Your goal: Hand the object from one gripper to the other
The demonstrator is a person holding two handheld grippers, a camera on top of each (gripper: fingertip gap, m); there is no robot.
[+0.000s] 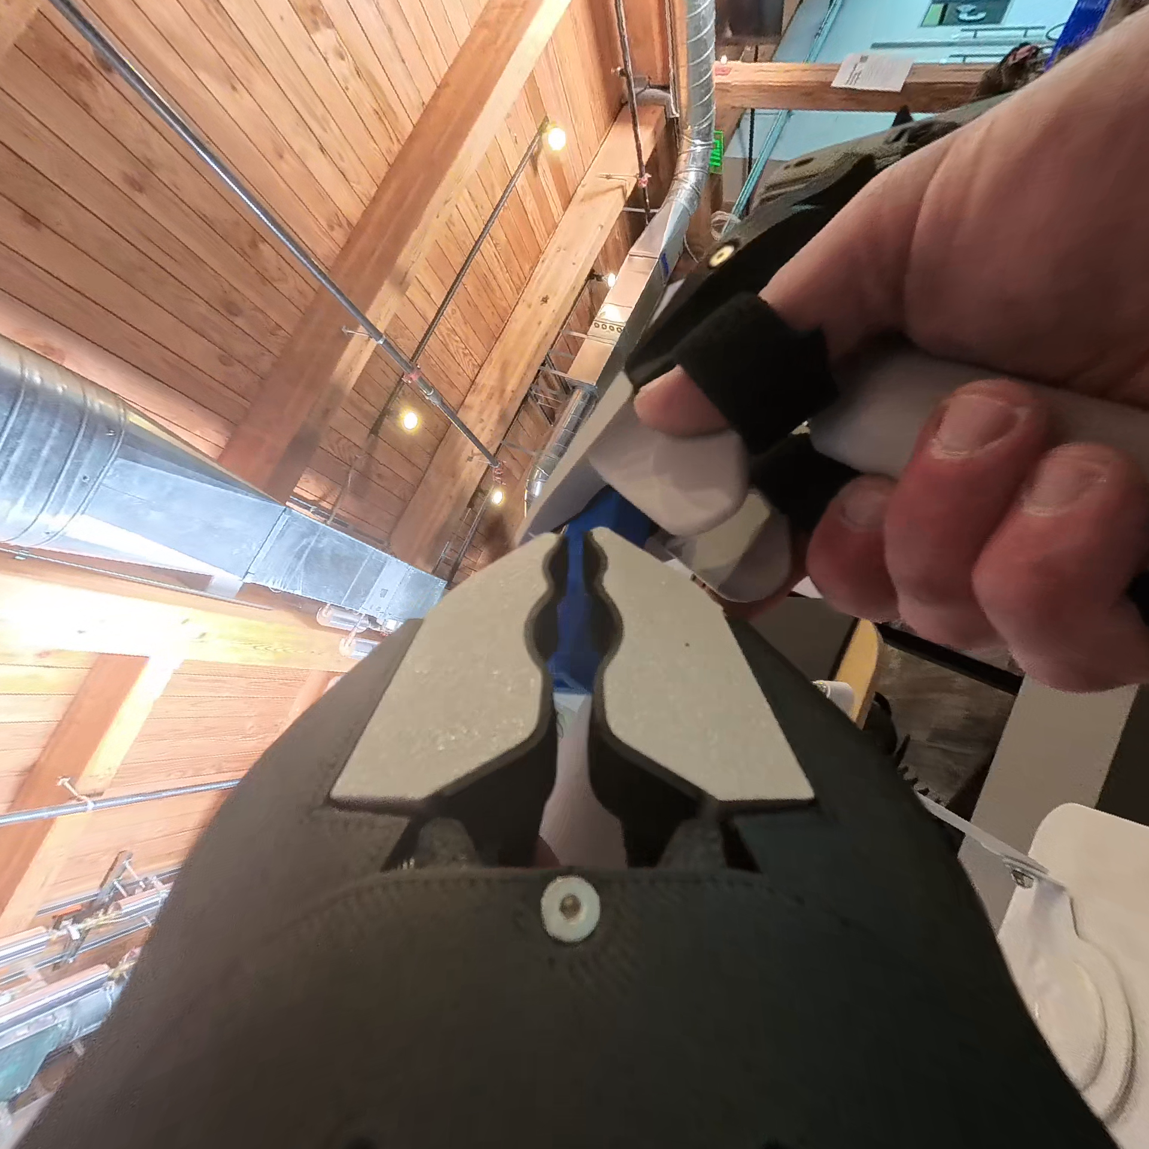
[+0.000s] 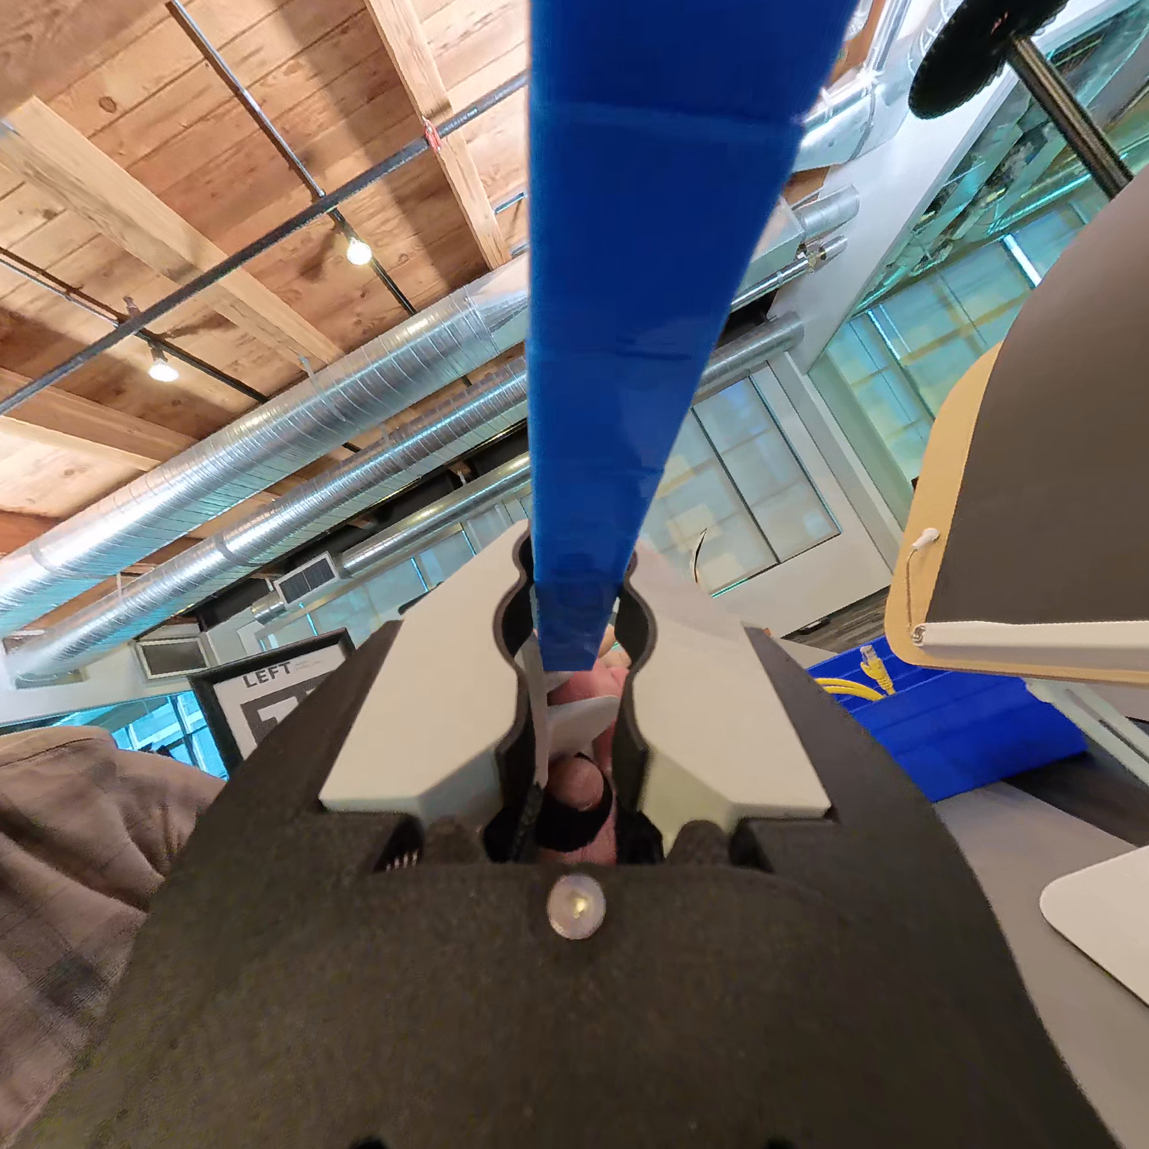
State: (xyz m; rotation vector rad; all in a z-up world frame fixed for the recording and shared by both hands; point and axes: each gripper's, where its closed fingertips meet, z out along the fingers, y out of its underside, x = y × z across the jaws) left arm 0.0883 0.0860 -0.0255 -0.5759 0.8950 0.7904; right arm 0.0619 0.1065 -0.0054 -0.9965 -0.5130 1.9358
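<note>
A long flat blue strip (image 2: 622, 311) runs up out of the right wrist view from between the fingers of my right gripper (image 2: 575, 559), which is shut on its wide faces. In the left wrist view my left gripper (image 1: 575, 547) is shut on the same blue strip (image 1: 578, 597), seen edge-on as a thin blue line between the nearly closed fingertips. The right gripper's white fingers (image 1: 671, 479) and the hand holding it (image 1: 995, 404) sit just above and to the right of the left fingertips. Both grippers point up toward the ceiling.
Wooden ceiling with metal ducts (image 2: 280, 447) fills the background. A tan-edged dark tabletop (image 2: 1026, 435) is seen from below at the right, with a blue bin (image 2: 951, 727) holding a yellow cable under it. A white plate-like part (image 1: 1088, 932) is at the lower right. The grippers are tip to tip, or close to it.
</note>
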